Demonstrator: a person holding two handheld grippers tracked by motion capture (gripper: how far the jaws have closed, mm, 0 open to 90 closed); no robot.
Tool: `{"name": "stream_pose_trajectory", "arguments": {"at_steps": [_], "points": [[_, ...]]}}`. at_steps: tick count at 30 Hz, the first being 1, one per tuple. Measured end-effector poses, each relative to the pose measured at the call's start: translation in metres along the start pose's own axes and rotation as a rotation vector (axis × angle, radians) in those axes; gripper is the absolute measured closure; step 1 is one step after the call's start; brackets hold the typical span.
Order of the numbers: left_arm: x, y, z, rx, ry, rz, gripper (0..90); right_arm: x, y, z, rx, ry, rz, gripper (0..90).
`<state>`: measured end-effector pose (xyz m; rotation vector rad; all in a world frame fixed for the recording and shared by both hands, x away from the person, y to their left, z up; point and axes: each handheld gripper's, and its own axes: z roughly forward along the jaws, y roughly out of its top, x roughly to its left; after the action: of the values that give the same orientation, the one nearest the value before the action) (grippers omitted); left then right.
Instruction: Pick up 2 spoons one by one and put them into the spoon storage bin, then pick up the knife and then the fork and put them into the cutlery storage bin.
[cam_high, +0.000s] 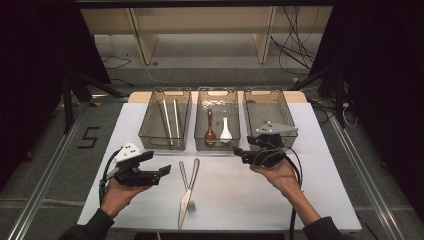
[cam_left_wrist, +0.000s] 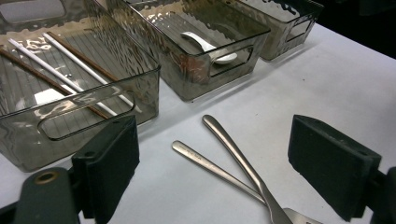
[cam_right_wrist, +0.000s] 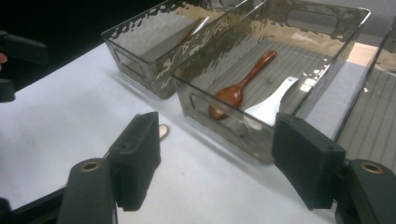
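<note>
Chopsticks (cam_high: 169, 118) binned at eleven o'clock, two spoons (cam_high: 218, 131) in the middle bin; the one-o'clock bin (cam_high: 268, 116) holds nothing yet. Knife (cam_high: 185, 195) and fork (cam_high: 188, 185) lie crossed at table centre, likely next. Left gripper (cam_high: 162, 171) and right gripper (cam_high: 239, 152): jaws apart, empty.

High view: above the table's (cam_high: 300, 200) near edge, facing forward-down. Both gripper views: low, close to the middle bin (cam_high: 216, 120) (cam_left_wrist: 196, 42) (cam_right_wrist: 261, 74), which all views share

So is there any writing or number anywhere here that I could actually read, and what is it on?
"5": a dark numeral marked on the grey floor, left of the white table.
Nothing else is readable: no lettering shows on the three clear bins, the knife and fork, or either gripper.
</note>
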<state>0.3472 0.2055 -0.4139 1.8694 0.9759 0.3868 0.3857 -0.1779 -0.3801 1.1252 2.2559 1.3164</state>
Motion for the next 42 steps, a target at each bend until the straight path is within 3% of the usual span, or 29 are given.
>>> {"name": "stream_pose_trajectory", "arguments": {"at_steps": [15, 33, 39, 42], "points": [[0.002, 0.001, 0.015, 0.069, 0.005, -0.01, 16.6, 0.003, -0.029, -0.023, -0.021, 0.006, 0.007, 32.0], [0.008, -0.002, 0.027, 0.11, 0.029, -0.006, 23.2, 0.008, -0.039, -0.031, -0.015, 0.005, 0.004, 30.7], [0.01, -0.003, 0.033, 0.143, 0.033, 0.002, 36.4, 0.009, -0.04, -0.034, -0.02, 0.008, -0.001, 30.7], [0.012, -0.003, 0.036, 0.168, 0.028, -0.009, 52.4, 0.009, -0.04, -0.034, -0.02, 0.009, -0.002, 30.7]]}}
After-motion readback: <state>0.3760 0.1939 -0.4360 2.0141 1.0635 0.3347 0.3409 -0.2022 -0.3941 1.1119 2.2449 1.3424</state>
